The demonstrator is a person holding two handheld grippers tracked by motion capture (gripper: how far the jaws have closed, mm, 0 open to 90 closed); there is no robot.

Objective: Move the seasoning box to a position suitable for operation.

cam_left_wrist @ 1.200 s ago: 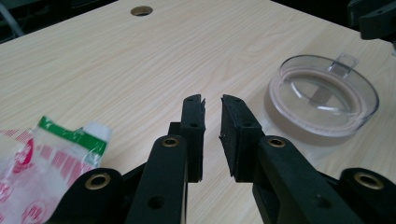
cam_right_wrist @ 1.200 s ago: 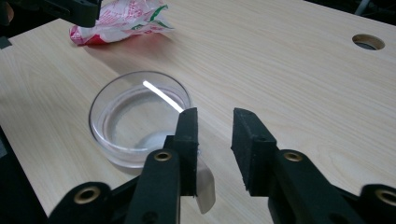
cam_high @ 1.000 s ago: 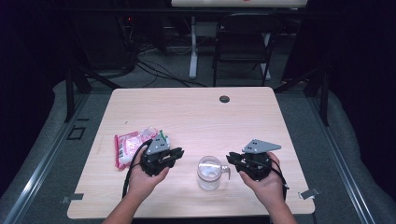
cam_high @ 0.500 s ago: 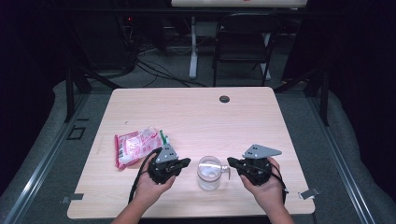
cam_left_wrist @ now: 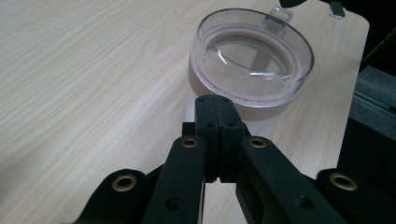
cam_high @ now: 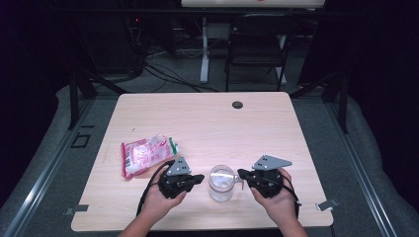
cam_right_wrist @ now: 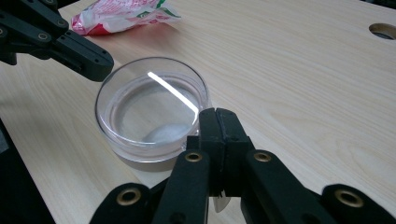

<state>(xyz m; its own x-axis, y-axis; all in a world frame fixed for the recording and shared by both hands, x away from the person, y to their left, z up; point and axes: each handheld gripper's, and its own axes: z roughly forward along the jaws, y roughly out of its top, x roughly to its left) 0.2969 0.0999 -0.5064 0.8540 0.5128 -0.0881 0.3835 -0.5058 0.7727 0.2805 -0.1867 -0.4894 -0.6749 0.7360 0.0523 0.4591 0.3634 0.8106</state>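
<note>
Compared with one second earlier, both hands have drawn inward and toward the near table edge, so that the left gripper (cam_high: 196,178) and the right gripper (cam_high: 242,174) now flank the clear jar (cam_high: 221,181) closely; the jar and the red-and-white packet (cam_high: 146,154) have kept their places. The jar is a short, round, transparent plastic container with a flat clear lid (cam_left_wrist: 252,51) that bears a small rectangular tab at its rim; it stands upright near the front edge of the table (cam_high: 207,123), about midway between the two hands. Through the lid and wall, in the right gripper view, a small pale mass (cam_right_wrist: 163,133) lies on the jar's floor; what it is cannot be told. The left gripper's jaws are pressed together with nothing between them, their tips just short of the jar's wall in the left gripper view. The right gripper's jaws are likewise pressed together, their tips at the jar's rim (cam_right_wrist: 198,100); whether they pinch the tab cannot be told. The table top is pale wood-grain laminate, matte, with a dark round grommet (cam_high: 237,104) near its far edge. The packet is crinkled, glossy film, lying flat to the left of the left hand (cam_high: 160,200).
</note>
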